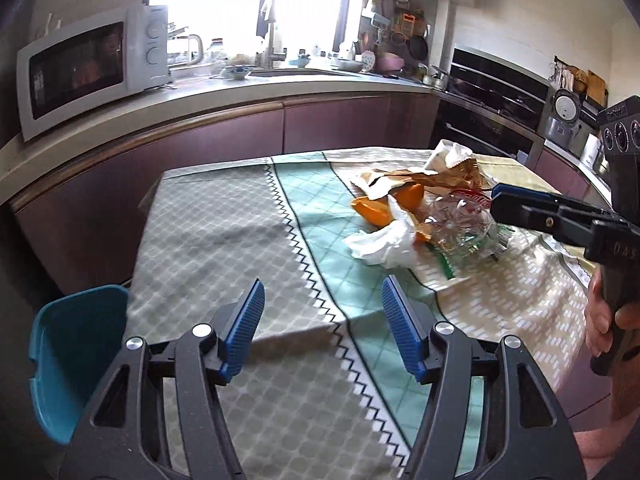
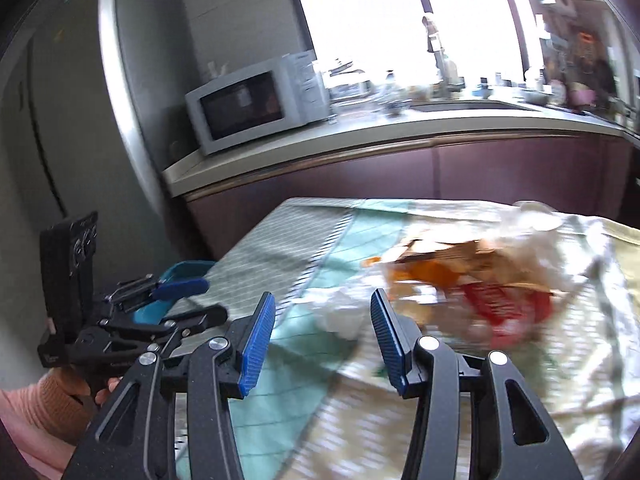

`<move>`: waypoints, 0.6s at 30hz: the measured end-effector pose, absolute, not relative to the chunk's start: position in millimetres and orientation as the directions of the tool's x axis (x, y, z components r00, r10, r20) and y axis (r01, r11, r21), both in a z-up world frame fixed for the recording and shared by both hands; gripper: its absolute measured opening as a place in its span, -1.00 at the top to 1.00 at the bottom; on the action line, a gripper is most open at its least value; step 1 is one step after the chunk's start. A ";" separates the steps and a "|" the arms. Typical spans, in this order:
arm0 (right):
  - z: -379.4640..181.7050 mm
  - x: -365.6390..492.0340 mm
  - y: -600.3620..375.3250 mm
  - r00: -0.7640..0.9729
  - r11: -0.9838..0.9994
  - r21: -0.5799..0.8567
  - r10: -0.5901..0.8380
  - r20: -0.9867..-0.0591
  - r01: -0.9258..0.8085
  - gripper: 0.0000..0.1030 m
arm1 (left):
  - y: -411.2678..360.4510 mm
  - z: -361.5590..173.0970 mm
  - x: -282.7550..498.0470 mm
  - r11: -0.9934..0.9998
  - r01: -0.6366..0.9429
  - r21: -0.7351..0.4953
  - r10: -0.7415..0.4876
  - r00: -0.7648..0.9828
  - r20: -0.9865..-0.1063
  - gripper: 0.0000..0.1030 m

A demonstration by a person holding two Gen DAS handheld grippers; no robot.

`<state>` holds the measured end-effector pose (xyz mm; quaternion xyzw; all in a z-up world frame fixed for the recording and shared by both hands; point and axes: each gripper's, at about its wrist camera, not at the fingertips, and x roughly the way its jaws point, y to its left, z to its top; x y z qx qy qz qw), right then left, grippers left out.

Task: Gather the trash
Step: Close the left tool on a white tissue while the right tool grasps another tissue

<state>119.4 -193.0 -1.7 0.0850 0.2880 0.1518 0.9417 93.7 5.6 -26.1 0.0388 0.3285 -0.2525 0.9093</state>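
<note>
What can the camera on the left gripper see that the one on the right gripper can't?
Only the left view shows the oven and the rice cooker along the right counter. Only the right view shows the tall grey fridge. Both show the microwave, the trash pile on the tablecloth, the teal bin, and both open, empty grippers.

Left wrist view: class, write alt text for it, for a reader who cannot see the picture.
A pile of trash, with crumpled tissue, orange peel, brown wrappers and clear plastic, lies on a patterned tablecloth. The left gripper hangs empty with open jaws in the foreground; the right gripper reaches in beside the pile. A teal bin stands at the table's left edge.
</note>
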 end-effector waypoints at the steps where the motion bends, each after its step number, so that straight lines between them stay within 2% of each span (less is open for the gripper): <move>1: -0.7 119.5 -203.5 0.799 0.945 0.252 0.313 -0.513 -0.209 0.08 | -2.3 -27.4 97.8 0.862 0.498 -0.099 -0.445 0.647 -0.619 -0.18; 9: -6.0 140.7 -295.5 0.847 0.957 0.290 0.152 -0.510 0.004 0.08 | -42.3 -34.5 132.0 0.856 0.513 -0.067 -0.433 0.640 -0.634 -0.22; 13: -17.0 160.7 -325.1 0.834 0.949 0.314 0.139 -0.534 0.043 0.07 | -60.8 -40.3 147.6 0.851 0.521 -0.062 -0.426 0.618 -0.661 -0.22; 18: -29.0 187.6 -338.4 0.809 0.945 0.324 0.161 -0.566 0.039 -0.13 | -70.1 -48.9 158.8 0.852 0.520 -0.051 -0.409 0.602 -0.686 -0.22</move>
